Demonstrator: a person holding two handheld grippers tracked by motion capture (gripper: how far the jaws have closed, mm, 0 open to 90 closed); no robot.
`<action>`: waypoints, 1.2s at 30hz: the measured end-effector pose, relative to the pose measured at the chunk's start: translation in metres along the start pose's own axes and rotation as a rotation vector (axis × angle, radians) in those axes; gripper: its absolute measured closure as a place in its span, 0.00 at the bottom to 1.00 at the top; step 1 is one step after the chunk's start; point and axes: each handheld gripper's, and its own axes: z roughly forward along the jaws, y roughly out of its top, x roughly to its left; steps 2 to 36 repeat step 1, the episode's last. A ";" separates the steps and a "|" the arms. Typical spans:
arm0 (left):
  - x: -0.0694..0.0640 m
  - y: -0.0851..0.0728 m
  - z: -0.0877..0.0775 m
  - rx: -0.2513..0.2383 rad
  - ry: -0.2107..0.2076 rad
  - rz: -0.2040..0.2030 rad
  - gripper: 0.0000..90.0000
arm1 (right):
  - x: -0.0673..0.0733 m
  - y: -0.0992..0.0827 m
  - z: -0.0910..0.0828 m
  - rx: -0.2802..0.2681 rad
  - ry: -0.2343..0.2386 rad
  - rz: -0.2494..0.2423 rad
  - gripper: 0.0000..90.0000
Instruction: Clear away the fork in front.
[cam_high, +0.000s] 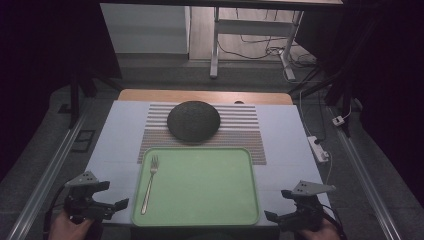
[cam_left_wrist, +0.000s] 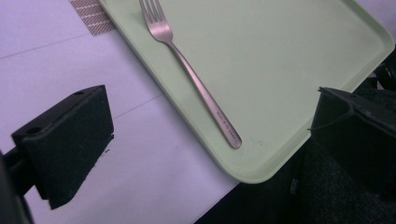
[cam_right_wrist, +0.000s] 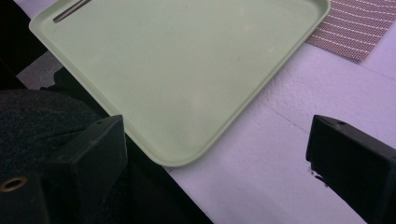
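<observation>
Both the left gripper (cam_high: 117, 195) and right gripper (cam_high: 275, 205) gape wide, empty, flanking the tray (cam_high: 250, 200) holding a fork (cam_high: 149, 184)

The room is dim, with the side edges of the high view falling into near black. A white-topped table (cam_high: 290, 135) stands on a grey floor (cam_high: 45, 145), a strip of its wooden edge (cam_high: 200, 95) showing at the far side. Metal rails (cam_high: 47, 170) run along the floor on both sides of it. Beyond stands a white desk frame (cam_high: 250, 30) with loose cables (cam_high: 260, 50) beneath it, next to a pale cabinet (cam_high: 145, 27). A white power strip (cam_high: 318, 148) lies on the floor by the table's right edge.
</observation>
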 end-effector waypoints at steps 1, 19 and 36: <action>0.001 0.001 0.001 0.005 -0.004 -0.005 0.00 | 0.000 0.000 0.000 0.001 -0.001 -0.002 0.06; 0.001 0.001 0.001 0.005 -0.004 -0.005 0.00 | 0.000 0.000 0.000 0.001 -0.001 -0.002 0.06; 0.001 0.001 0.001 0.005 -0.004 -0.005 0.00 | 0.000 0.000 0.000 0.001 -0.001 -0.002 0.06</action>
